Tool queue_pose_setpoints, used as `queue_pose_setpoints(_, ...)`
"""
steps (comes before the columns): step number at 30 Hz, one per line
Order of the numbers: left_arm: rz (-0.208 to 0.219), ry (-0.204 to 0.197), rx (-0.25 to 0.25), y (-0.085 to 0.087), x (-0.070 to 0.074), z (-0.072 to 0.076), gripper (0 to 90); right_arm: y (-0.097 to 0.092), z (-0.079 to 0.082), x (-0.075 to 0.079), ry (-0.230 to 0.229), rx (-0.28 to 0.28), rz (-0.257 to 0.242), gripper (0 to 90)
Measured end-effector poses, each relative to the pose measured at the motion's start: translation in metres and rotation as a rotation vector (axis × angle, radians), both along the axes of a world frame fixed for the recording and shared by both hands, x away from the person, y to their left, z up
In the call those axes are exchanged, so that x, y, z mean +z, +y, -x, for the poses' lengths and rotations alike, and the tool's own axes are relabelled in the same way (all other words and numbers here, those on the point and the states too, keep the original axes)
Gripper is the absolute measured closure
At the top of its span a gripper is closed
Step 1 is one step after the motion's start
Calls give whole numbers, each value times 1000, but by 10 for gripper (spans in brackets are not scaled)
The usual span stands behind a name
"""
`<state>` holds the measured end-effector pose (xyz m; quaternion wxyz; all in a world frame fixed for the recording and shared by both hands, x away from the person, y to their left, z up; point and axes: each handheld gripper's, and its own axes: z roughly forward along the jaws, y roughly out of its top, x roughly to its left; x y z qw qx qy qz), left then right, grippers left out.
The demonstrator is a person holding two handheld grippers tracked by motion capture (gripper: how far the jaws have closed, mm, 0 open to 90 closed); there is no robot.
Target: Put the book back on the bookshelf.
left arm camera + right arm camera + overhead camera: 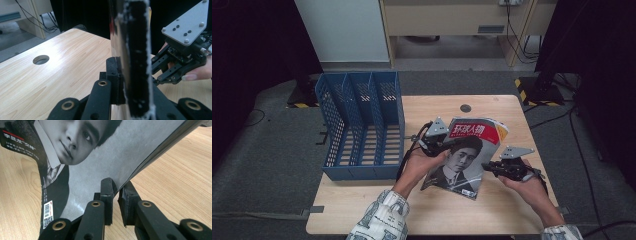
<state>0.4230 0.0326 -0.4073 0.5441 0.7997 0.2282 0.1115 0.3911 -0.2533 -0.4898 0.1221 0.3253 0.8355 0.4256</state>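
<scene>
Left gripper (435, 143) clamps magazine (467, 155) edge; right gripper (492, 167) pinches opposite edge (lifted off table).

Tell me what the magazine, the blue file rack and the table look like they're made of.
Magazine: glossy printed paper; it shines and bends. Blue file rack: probably moulded plastic, with perforated lattice walls. Table: light wood or laminate with visible grain.

Magazine (464, 155) cover: red masthead 环球人物; barcode (48, 213) at lower corner

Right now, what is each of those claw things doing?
Left gripper: shut on the magazine.
Right gripper: shut on the magazine's other edge.
</scene>
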Motion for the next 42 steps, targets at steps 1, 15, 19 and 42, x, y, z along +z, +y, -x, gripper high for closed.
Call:
queue_pose_setpoints(1,0,-2,3,0,0,0,862,0,0,0,2,2,1,824)
queue_pose_setpoints(15,52,-2,20,11,-2,-1,860,-1,-1,20,-20,8,49,852)
queue_pose_setpoints(19,69,-10,12,13,-2,-1,857,-2,0,26,-36,6,64,860)
queue_pose_setpoints(42,131,-16,2,24,2,-1,821,3,2,38,-75,23,96,872)
